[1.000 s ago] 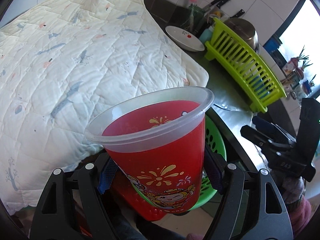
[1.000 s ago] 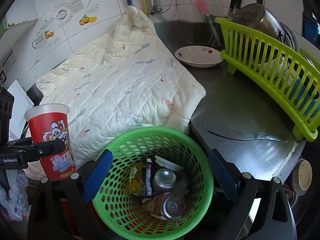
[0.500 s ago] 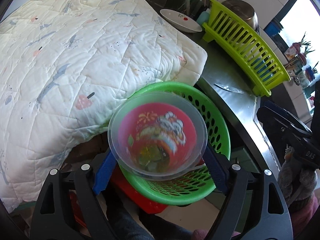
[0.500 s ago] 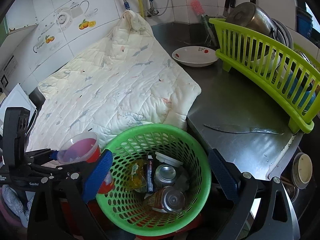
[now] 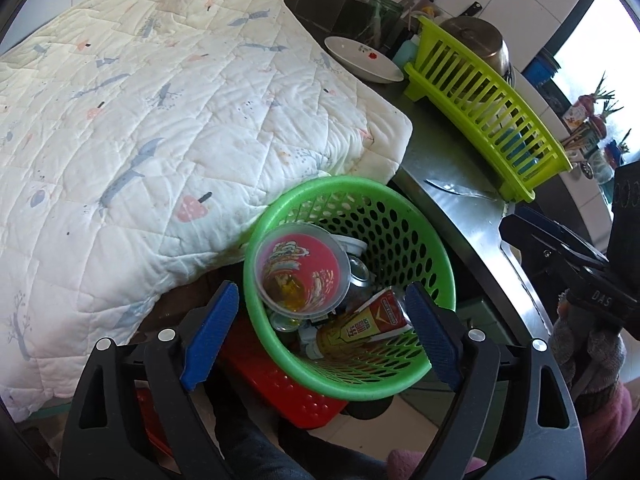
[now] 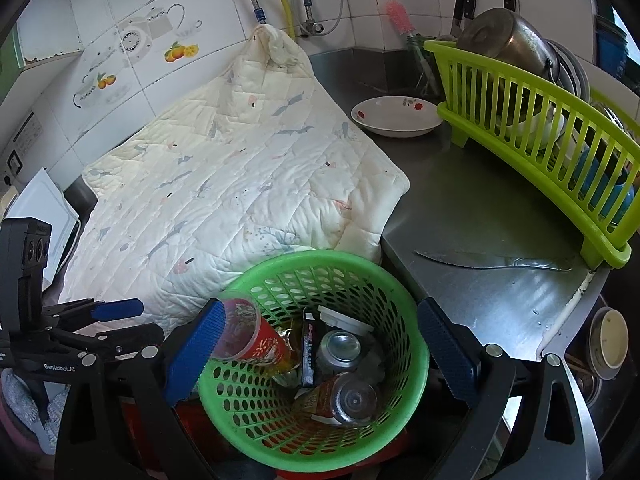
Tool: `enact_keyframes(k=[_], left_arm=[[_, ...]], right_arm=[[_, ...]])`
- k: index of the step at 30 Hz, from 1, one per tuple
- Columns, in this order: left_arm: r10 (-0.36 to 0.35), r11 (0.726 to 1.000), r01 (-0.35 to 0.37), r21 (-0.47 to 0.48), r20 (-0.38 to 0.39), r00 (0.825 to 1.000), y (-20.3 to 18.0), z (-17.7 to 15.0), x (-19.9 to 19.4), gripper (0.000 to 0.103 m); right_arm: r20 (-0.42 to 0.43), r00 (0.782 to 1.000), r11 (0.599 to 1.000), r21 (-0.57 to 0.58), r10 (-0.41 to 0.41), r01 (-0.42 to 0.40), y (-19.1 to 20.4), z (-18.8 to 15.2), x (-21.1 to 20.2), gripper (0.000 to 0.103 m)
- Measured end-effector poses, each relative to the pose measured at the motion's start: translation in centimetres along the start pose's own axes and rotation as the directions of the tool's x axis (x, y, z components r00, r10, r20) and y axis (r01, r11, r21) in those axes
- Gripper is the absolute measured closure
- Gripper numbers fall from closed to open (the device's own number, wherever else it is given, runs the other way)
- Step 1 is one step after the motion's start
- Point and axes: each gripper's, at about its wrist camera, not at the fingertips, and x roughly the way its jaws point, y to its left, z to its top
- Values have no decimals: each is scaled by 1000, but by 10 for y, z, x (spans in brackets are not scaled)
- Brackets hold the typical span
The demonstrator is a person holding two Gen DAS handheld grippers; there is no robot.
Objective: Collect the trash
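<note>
The left gripper (image 5: 320, 328) hangs over the green basket (image 5: 436, 256), its blue pads wide apart after just opening, with nothing pressed between them. Below it the red cup (image 5: 300, 270) lies inside the basket, tilted with its clear rim toward the quilt side, resting on the other trash: two drink cans (image 6: 340, 346), a yellow-and-red carton (image 5: 360, 326) and a dark wrapper (image 6: 309, 344). The right gripper (image 6: 320, 344) sits just before the basket with its jaws spread to either side of it, apart from the rim as far as I can tell. The basket stands on a red crate (image 5: 296, 396). Behind it a quilt (image 6: 240, 184) covers the steel counter (image 6: 472, 200), where a knife (image 6: 480, 259) lies. Farther back are a white dish (image 6: 396, 116) and a lime drying rack (image 6: 540, 132) holding a steel pot (image 6: 508, 36).
</note>
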Motion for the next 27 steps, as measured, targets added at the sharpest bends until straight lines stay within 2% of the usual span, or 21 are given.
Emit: enact_keyframes(k=[11,18,22,27], left_arm=[[77,997,-76,-22,109,991,14,1,-36,15],[154,988,-153,-18,186,970,18,3,-58,12],[210,977,-212,-20,239,948,21,5,-72,11],[288,954,-298,-15,309,906,20,9,-91,7]], right_arm=[[-7,999,999,-26,41,-41,17,1,2,10],[-8,998,997,-58,59,-59,36,5,4,10],[-1,998,995,-80,63,-63,47,9,2,10],[7,999,994,-99,45,-44,58,17,-1,9]])
